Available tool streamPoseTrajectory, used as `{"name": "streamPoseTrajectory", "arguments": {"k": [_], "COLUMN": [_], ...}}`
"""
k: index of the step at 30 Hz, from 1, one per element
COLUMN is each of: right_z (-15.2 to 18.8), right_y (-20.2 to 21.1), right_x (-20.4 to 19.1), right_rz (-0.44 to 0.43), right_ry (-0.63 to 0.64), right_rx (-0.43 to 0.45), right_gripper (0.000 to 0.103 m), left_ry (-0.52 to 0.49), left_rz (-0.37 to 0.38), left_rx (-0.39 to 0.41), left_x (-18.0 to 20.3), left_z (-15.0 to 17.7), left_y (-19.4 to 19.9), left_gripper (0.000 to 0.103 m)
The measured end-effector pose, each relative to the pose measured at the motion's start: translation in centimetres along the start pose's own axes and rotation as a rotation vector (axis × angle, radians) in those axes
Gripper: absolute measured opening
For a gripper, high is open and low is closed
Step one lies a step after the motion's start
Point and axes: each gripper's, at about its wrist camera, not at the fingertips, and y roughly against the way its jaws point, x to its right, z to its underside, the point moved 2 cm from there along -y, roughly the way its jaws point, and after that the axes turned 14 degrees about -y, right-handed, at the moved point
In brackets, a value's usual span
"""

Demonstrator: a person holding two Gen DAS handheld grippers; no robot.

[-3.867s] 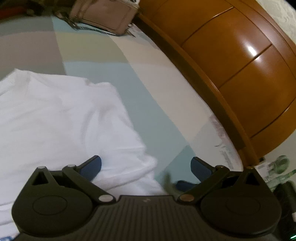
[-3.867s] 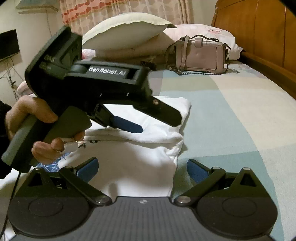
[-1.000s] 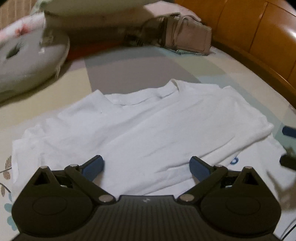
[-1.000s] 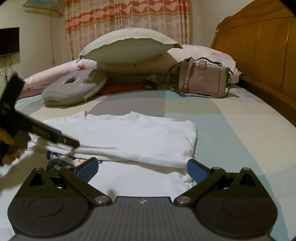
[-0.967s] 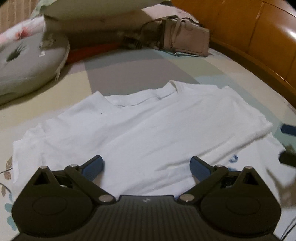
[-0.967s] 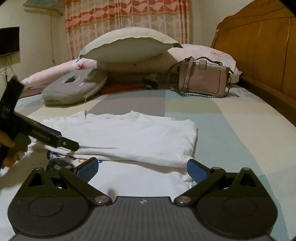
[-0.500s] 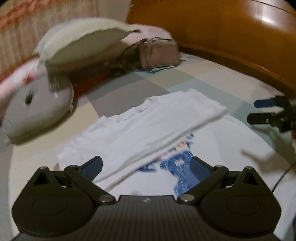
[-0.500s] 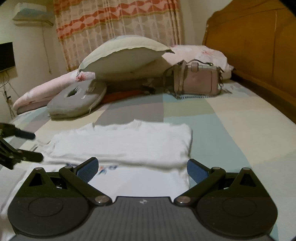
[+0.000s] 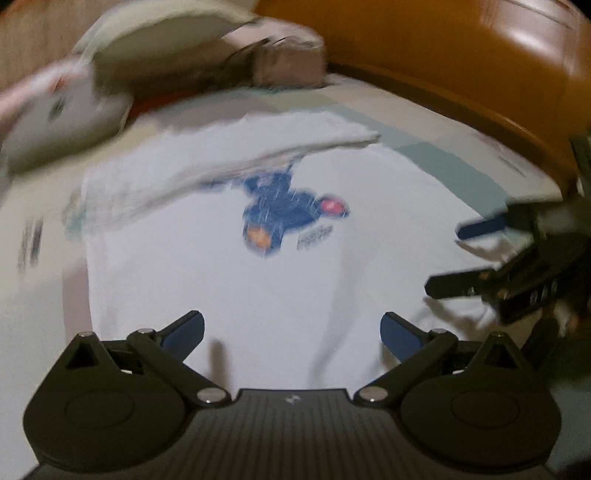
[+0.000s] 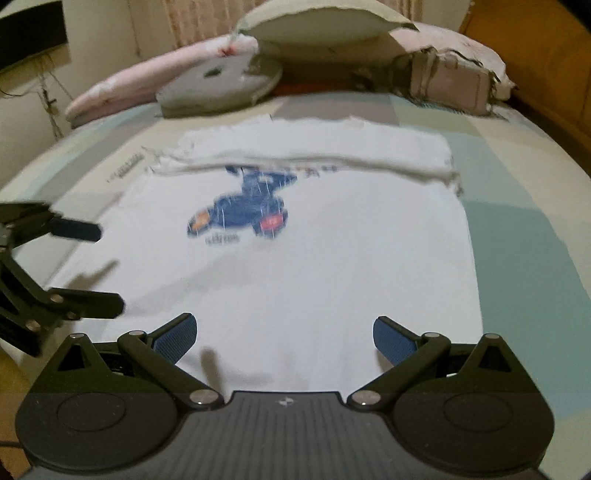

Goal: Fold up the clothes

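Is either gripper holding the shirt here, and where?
Nothing is held: the left gripper and right gripper are both open above the shirt.

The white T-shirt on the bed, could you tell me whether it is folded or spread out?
Partly folded: the white T-shirt has its far part turned over, and its print shows.

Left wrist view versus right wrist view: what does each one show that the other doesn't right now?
Only the left wrist view shows the right gripper from outside, open, over the white T-shirt's edge, plus the wooden headboard's broad panels. Only the right wrist view shows the left gripper from outside, open, the dark screen on the wall, and the pink pillow. Both show the shirt with its far end folded over, the blue print, and the handbag.
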Motion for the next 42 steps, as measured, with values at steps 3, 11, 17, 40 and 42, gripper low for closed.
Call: {"name": "streamPoseTrajectory", "arguments": {"k": [3, 11, 17, 40, 42], "right_z": [1.9, 3.8, 4.3, 5.2, 5.4], "right_y": [0.0, 0.9, 1.6, 1.3, 1.5], "right_x": [0.4, 0.1, 0.1, -2.5, -2.5], "right_rz": [0.064, 0.123, 0.139, 0.124, 0.118], "right_ry": [-0.017, -0.011, -0.043, -0.065, -0.046], "right_rx": [0.002, 0.052, 0.057, 0.068, 0.076], "right_gripper": [0.103, 0.103, 0.103, 0.103, 0.103], "left_ry": [0.081, 0.037, 0.045, 0.085, 0.071], "left_rz": [-0.003, -0.047, -0.036, -0.093, -0.099], "left_rx": [-0.040, -0.052, -0.057, -0.045, -0.050], "left_x": [-0.1, 1.5, 2.0, 3.6, 3.9], "left_z": [2.3, 5.2, 6.2, 6.6, 6.8], "left_y": [-0.1, 2.3, 3.6, 3.7, 3.9], "left_gripper": [0.101, 0.102, 0.102, 0.102, 0.102]}}
